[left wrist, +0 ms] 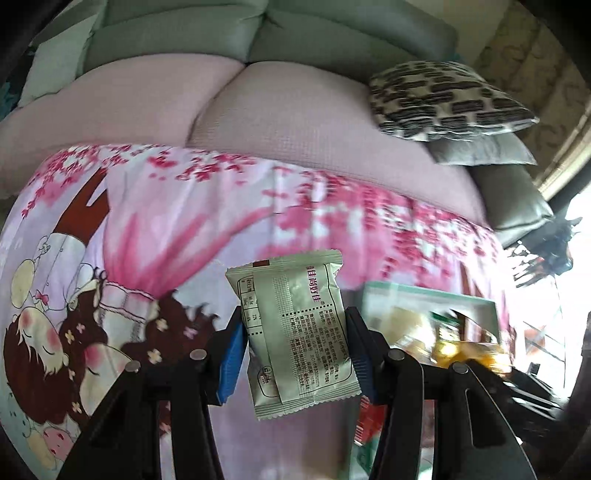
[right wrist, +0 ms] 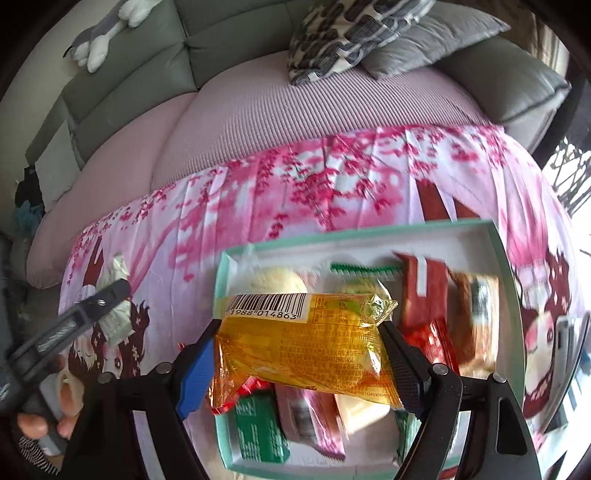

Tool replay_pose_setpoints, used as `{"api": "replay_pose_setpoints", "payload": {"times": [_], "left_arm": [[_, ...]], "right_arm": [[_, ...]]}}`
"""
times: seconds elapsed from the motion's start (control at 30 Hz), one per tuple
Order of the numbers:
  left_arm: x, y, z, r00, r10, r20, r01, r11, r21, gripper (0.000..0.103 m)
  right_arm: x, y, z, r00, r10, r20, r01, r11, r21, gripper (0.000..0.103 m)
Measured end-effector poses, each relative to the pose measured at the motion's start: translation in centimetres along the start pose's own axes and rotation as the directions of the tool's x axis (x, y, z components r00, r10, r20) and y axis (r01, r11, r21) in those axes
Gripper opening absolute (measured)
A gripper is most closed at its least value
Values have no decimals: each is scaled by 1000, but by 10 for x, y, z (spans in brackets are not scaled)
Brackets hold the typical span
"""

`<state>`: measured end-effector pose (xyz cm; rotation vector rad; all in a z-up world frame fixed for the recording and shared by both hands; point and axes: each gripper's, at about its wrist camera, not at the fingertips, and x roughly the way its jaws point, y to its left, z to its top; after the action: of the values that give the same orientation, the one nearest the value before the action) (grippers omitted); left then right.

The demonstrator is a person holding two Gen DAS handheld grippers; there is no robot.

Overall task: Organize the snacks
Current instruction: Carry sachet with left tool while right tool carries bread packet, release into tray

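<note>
Gripping a pale green snack packet (left wrist: 295, 332) between both fingers, left gripper (left wrist: 295, 343) at the lower centre of the left wrist view; packet upright, printed back toward the camera, crimped ends at top and bottom, held above the pink blossom-print cloth (left wrist: 184, 221). To the right of that packet, blurred: corner of the mint-rimmed box (left wrist: 443, 295) and a yellow wrapper in front of it. Behind the cloth, a pink seat cushion (left wrist: 277, 110) and grey-green sofa back (left wrist: 184, 33); at the upper right, a black-and-white patterned pillow (left wrist: 443, 99) resting on a grey pillow (left wrist: 484, 151).

Clamped likewise, right gripper (right wrist: 301, 354) at the lower centre of the right wrist view, shut on a yellow snack packet (right wrist: 303, 343) held crosswise, barcode strip along its top edge, hanging over the mint-rimmed box (right wrist: 509, 266). Inside the box, partly hidden beneath the yellow packet: a cream bun in clear wrap (right wrist: 277, 280), a green-edged packet (right wrist: 362, 269), a red packet (right wrist: 424, 295), a brown packet (right wrist: 476, 314), a dark green packet (right wrist: 258, 428), a pink packet (right wrist: 314, 424). Box lying on the same blossom cloth (right wrist: 295, 192).

At the lower left of the right wrist view, seen from the side: the left gripper (right wrist: 110, 291) with its pale packet (right wrist: 120, 317), held in a hand (right wrist: 48, 410), well left of the box. Along the top left, a grey-and-white plush toy (right wrist: 107, 26) lying on the sofa back (right wrist: 129, 74).
</note>
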<state>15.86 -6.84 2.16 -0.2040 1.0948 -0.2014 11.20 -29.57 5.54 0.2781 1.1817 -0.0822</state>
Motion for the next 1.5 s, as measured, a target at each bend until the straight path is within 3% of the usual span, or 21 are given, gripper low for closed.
{"api": "replay_pose_setpoints", "payload": {"times": [0.27, 0.7, 1.13, 1.33, 1.4, 1.5], "left_arm": [[-8, -55, -26, 998, -67, -13, 68, 989, 130, 53], [17, -126, -58, 996, -69, -51, 81, 948, 309, 53], [29, -135, -68, 995, -28, -96, 59, 940, 335, 53], [33, -133, -70, 995, -17, -103, 51, 940, 339, 54], [34, -133, -70, 994, -18, -105, 52, 941, 335, 56], [32, -132, -68, 994, -24, -106, 58, 944, 325, 67]], "right_arm": [[-11, -21, -23, 1000, -18, -3, 18, 1000, 3, 84], [-13, -71, -38, 997, -79, -18, 80, 996, 37, 84], [-6, -89, -54, 995, -98, -31, 100, 991, 84, 84], [-1, -92, -67, 997, -81, 6, 79, 987, 142, 85], [4, -93, -70, 998, -67, -2, 67, 986, 153, 85], [8, -92, -74, 999, -51, -12, 52, 988, 146, 87]]}}
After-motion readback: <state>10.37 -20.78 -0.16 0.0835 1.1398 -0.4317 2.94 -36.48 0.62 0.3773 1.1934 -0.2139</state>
